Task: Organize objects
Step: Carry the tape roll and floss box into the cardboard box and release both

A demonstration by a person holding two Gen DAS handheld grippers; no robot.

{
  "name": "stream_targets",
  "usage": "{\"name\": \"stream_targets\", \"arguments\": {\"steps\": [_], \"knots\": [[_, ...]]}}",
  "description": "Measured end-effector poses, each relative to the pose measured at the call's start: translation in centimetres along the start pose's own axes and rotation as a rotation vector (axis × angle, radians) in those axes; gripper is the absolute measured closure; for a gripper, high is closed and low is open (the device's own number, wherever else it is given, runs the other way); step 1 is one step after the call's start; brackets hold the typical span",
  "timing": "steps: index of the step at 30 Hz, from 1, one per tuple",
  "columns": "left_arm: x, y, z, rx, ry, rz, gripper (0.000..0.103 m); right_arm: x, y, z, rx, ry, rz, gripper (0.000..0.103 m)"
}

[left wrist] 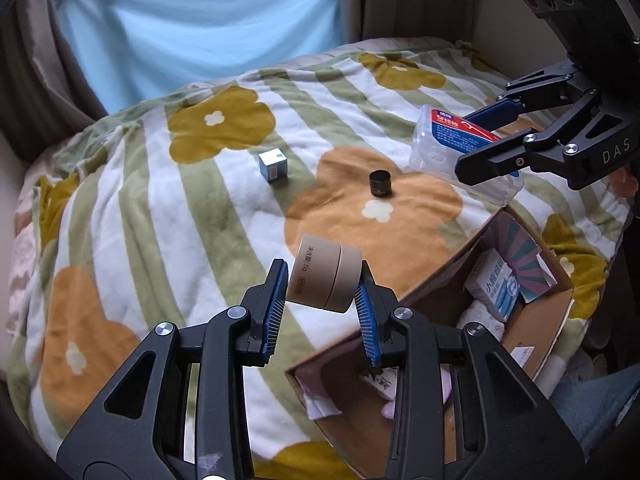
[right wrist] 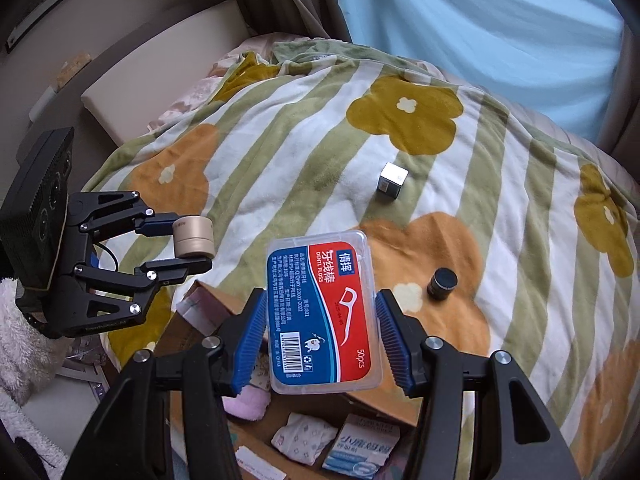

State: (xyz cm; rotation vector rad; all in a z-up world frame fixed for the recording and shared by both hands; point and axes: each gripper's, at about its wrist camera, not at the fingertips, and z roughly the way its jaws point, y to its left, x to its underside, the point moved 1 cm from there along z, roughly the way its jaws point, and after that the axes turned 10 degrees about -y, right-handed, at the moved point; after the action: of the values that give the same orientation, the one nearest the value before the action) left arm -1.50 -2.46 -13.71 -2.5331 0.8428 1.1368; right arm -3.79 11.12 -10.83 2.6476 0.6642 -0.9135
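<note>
Round beige cosmetic jar (left wrist: 325,277), lying on its side and printed with Chinese characters and "5g", clamped between the blue ribbed pads (left wrist: 275,312) of the left gripper (left wrist: 320,304), above the edge of the open brown cardboard box (left wrist: 558,316). Clear plastic rectangular floss-pick case (right wrist: 322,312), its red-and-blue label reading "DENTL FLOSS", "50pcs" and "MADE IN CHINA" beside a barcode, pinched at its two long sides by the right gripper (right wrist: 320,334) and held over the same box. From the left wrist camera the right gripper (left wrist: 486,142) is seen closed on the case (left wrist: 448,140); from the right wrist camera the left gripper (right wrist: 196,242) is seen closed on the jar (right wrist: 193,237). Inside the box: a white-and-blue carton (left wrist: 494,284) with Chinese lettering, a pink cloth (right wrist: 246,404) and a small white patterned packet (right wrist: 304,438). On the fleece blanket (left wrist: 168,200), striped green and white with orange and mustard flowers, rest a small silvery-blue cube box (left wrist: 273,165) and a small black cylindrical jar (left wrist: 380,184), apart from each other. Light-blue curtain (left wrist: 192,28) behind.
</note>
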Motion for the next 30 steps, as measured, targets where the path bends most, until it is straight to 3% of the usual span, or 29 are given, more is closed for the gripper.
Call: {"name": "stream_targets", "arguments": {"steps": [7, 17, 30], "knots": [[4.3, -3.3, -1.2, 0.004, 0.05, -0.118, 0.073, 4.9, 1.1, -1.5, -0.006, 0.035, 0.024, 0.052], [9.8, -6.0, 0.5, -0.049, 0.13, -0.247, 0.073, 12.1, 2.9, 1.1, -0.008, 0.118, 0.089, 0.052], [10.4, -7.0, 1.4, -0.096, 0.153, -0.241, 0.072, 13.6, 2.5, 3.0, -0.024, 0.133, 0.143, 0.052]]}}
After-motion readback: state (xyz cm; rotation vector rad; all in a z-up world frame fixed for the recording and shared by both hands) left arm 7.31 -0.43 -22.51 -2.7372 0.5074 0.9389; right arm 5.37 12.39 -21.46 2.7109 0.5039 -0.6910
